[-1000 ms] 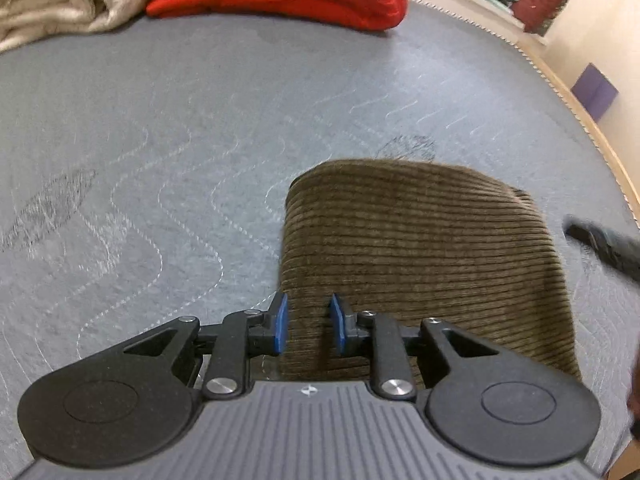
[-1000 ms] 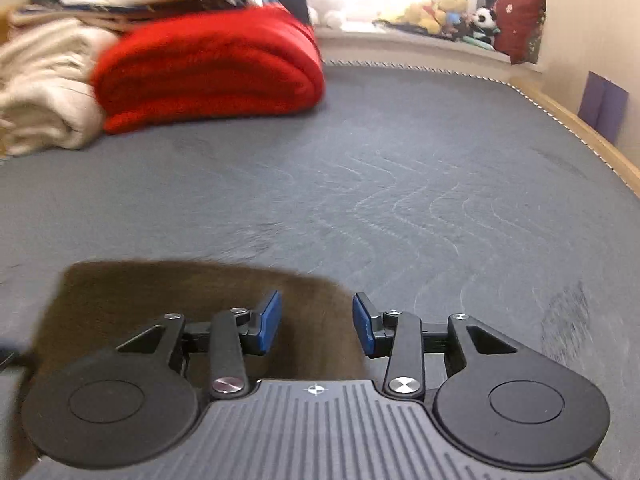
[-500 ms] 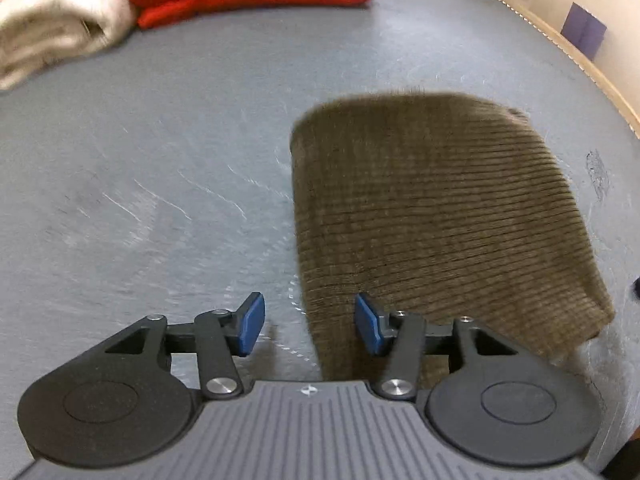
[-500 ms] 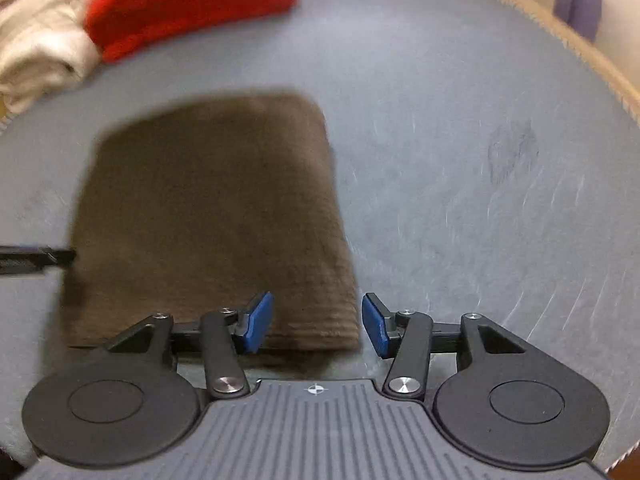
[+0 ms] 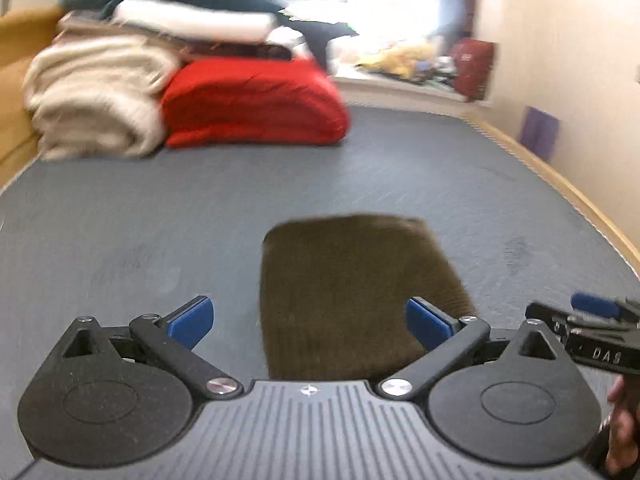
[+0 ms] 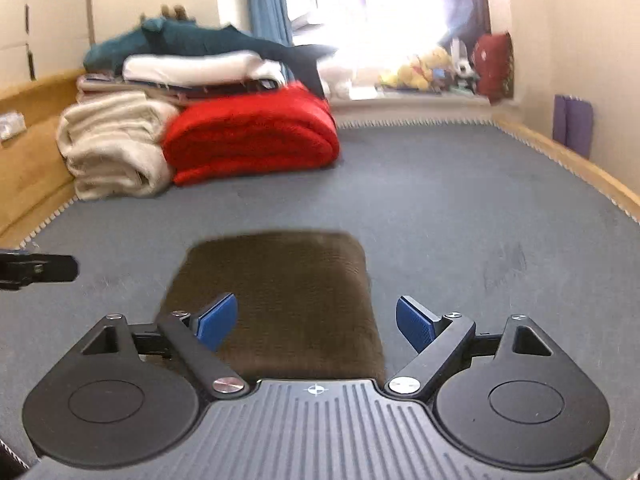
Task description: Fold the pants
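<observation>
While both sets of blue pads stand spread wide, you are gripping nothing: your left gripper [image 5: 310, 322] and your right gripper [image 6: 316, 322] each hang above the mattress, jaws empty. Between and beyond the pads lie the pants [image 6: 280, 300], brown corduroy, folded into a compact rectangle and flat on the grey quilted mattress [image 6: 460, 208]. No pad touches the cloth. From the left wrist view the pants [image 5: 352, 288] sit slightly right of centre, with the tip of your right gripper [image 5: 592, 330] showing at the right edge and part of your hand [image 5: 624, 428] below it. From the right wrist view a dark piece of the left gripper [image 6: 38, 269] pokes in at the left edge. The bundle lies toward the near edge of the mattress. At the far left corner sit a red blanket [image 6: 252, 136], a cream blanket [image 6: 112, 146] beside it, and more folded linen stacked on top. Frames are motion-blurred.
</observation>
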Demonstrator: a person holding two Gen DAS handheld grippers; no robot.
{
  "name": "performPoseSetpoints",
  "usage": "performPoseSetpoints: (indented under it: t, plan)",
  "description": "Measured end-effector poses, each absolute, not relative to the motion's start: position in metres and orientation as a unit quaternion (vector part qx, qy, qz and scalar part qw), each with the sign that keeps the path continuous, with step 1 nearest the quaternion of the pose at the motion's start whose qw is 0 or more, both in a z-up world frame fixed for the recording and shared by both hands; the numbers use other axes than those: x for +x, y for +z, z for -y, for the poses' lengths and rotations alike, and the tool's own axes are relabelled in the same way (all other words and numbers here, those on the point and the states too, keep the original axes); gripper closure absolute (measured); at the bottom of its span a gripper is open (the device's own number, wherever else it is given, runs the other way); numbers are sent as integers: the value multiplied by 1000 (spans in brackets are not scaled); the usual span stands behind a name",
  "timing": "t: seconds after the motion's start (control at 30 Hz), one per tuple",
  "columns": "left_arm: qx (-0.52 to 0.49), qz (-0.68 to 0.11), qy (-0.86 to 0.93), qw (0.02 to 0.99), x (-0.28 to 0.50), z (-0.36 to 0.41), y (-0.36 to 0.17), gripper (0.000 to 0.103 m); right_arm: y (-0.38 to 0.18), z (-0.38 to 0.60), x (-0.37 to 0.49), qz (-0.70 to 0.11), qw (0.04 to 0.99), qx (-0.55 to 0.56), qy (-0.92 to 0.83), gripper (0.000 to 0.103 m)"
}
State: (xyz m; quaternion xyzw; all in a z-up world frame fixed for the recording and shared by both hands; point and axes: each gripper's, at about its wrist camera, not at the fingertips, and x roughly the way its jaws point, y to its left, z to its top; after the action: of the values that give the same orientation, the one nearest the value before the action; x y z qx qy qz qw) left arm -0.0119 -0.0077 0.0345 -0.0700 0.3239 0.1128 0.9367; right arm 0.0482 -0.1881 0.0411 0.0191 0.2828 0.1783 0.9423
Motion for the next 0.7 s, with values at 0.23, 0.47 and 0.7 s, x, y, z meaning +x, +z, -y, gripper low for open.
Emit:
performPoseSetpoints:
  t: [0.23,0.47,0.7]
  plan:
    - [-100,-402,133,900,4,3,4,0,22,183,61,-331,929,8,167,15]
    - [-110,-423,140,888,21,7,-5,0,13,174,71,-350,924,0,155,13]
    - [-112,-419,138,890,33,10,-7,0,14,175,75,-360,919,21,159,11]
